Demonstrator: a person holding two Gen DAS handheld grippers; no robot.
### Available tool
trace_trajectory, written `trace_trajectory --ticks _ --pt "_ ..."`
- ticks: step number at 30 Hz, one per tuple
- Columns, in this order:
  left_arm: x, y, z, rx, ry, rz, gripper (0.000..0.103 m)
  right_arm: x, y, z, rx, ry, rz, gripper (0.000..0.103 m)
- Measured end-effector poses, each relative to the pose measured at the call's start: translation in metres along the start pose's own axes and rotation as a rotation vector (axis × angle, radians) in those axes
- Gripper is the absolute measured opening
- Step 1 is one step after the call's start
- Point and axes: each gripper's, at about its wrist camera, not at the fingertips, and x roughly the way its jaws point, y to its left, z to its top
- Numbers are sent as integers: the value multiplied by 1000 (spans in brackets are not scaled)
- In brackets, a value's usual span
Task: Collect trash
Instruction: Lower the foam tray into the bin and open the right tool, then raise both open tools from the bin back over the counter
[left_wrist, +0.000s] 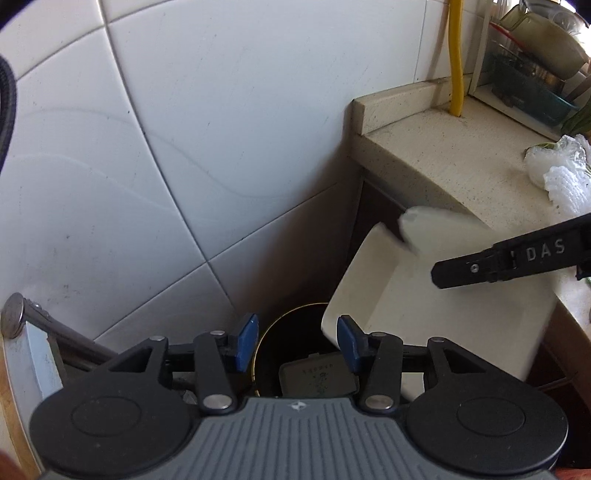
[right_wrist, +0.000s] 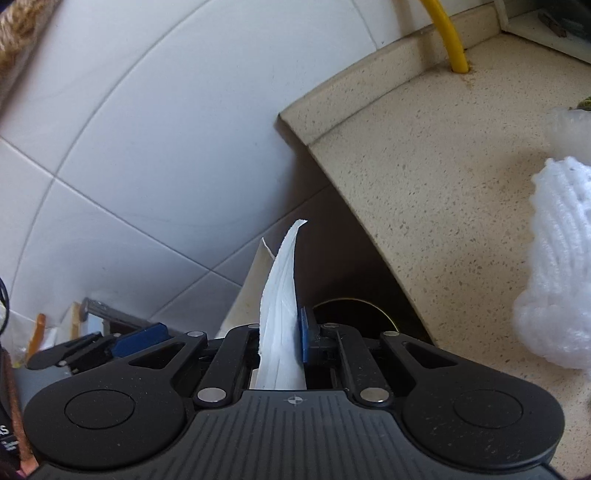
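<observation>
Tissue pinched in the right claw, bin waiting below the counter's end.

The right gripper (right_wrist: 282, 341) is closed tight on a white tissue (right_wrist: 281, 306), which stands up thin and edge-on between the blue pads; the left gripper (left_wrist: 297, 341) hangs spread wide with nothing in it, above the dark round bin (left_wrist: 295, 332). The tissue looks feather-light, limp and easy to tear, so I judge a pinch near its middle safest, and it may cling to a pad on release. The left view alone shows the bin's mouth with a packet inside and a cream tray (left_wrist: 424, 299) tilted at its rim; the right view alone shows the actual grip, plus white foam netting (right_wrist: 554, 258) lying on the speckled counter (right_wrist: 424, 177).
</observation>
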Motion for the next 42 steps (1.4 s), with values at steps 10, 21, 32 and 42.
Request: trace_trajectory --ticks 10,21,32,42 --pt "-5 7 -5 3 -2 -6 46 23 7 -2 -19 48 -47 38" --pt "-11 0 2 62 -30 -26 47 10 13 -3 -27 19 -50 39" --pt "-16 -14 8 107 -61 -28 53 -15 16 -12 -42 -36 -84 44" --pt "-28 -31 10 116 -83 -26 55 -33 13 -22 -49 -52 -87 50"
